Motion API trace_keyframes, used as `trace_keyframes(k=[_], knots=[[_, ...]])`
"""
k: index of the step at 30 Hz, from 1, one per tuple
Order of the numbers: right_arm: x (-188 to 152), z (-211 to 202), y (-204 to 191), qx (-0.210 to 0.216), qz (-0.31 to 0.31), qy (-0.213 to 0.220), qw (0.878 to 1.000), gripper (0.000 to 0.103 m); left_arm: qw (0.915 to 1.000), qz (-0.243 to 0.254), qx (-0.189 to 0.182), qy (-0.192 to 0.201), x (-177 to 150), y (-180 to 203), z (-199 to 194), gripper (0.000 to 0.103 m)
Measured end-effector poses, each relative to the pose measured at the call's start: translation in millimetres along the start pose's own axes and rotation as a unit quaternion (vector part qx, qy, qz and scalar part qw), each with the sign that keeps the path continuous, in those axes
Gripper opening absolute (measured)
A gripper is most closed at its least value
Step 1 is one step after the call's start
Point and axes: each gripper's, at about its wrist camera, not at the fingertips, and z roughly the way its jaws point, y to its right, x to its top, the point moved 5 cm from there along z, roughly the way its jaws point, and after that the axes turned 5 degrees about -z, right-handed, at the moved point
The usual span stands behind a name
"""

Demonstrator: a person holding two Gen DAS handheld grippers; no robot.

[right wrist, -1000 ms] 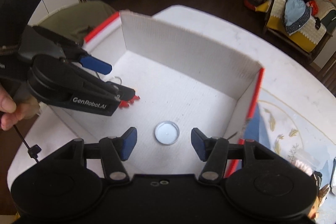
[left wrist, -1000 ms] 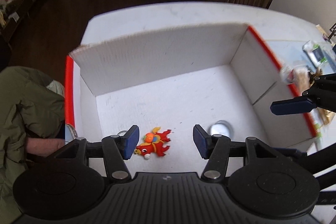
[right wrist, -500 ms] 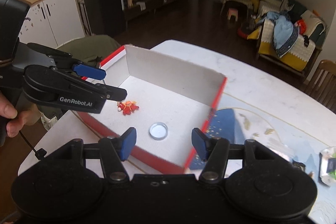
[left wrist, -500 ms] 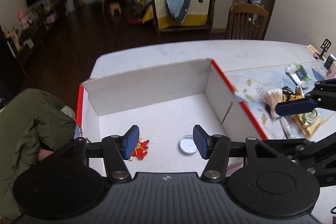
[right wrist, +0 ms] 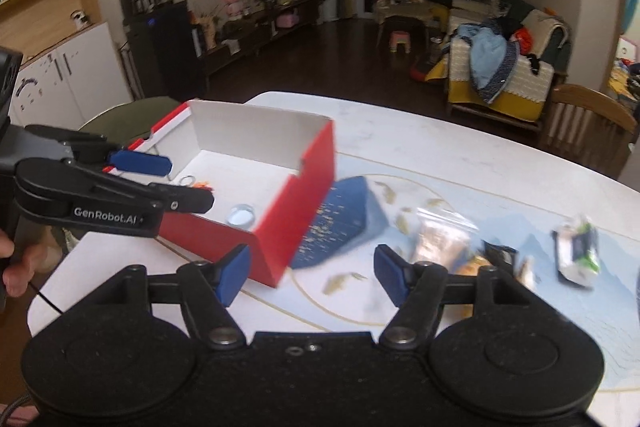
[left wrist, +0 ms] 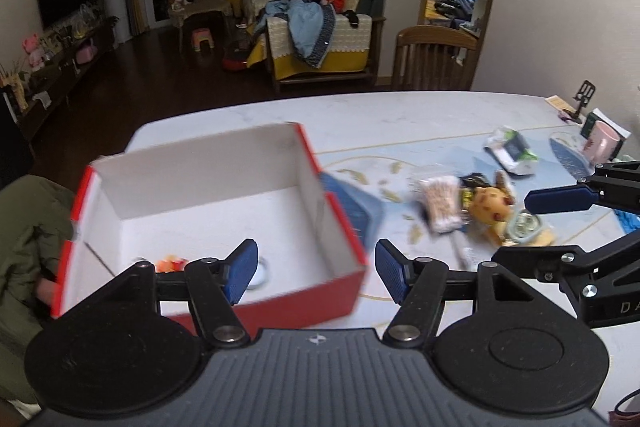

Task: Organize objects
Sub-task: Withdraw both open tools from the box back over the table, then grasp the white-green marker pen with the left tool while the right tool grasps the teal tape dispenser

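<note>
Beside the red box (left wrist: 304,301), both the left gripper (left wrist: 316,269) and right gripper (right wrist: 310,273) are spread apart, holding nothing. For the next pick, approach the blurred bag of snacks (left wrist: 440,203) slowly from above.

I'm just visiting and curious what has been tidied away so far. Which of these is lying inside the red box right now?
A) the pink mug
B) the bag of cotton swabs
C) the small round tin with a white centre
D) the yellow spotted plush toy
C: the small round tin lies on the white floor of the red box, while the plush toy lies out on the table.
</note>
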Motion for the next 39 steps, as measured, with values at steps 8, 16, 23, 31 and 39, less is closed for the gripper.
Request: trace_keyframes(k=[8, 16, 23, 31, 39], knots=[[-43.2, -24.6, 43.0, -0.020, 0.031, 0.001, 0.999, 0.083, 0.9995, 0.006, -0.016, -0.027, -22.1, 54.3, 16.2, 0.068], [-77.9, -40.8, 81.0, -0.055, 0.045, 0.002, 0.997, 0.090, 0.9986, 0.019, -0.030, -0.039, -39.7, 98.5, 31.7, 0.079], [-97.8, -36.0, 106.3, -0.079, 0.050, -0.008, 0.996, 0.090, 0.9968, 0.030, -0.043, -0.060, -51.0, 126.5, 49.7, 0.084], [-104.3, -18.9, 127.1, -0.090, 0.035, -0.012, 0.995, 0.095, 0.9952, 0.037, -0.043, -0.080, -63.6, 142.2, 74.1, 0.084], [-106.1, 13.4, 150.8, -0.085, -0.028, -0.036, 0.995, 0.095, 0.9934, 0.016, -0.051, -0.101, -72.0, 149.6, 98.1, 0.097]])
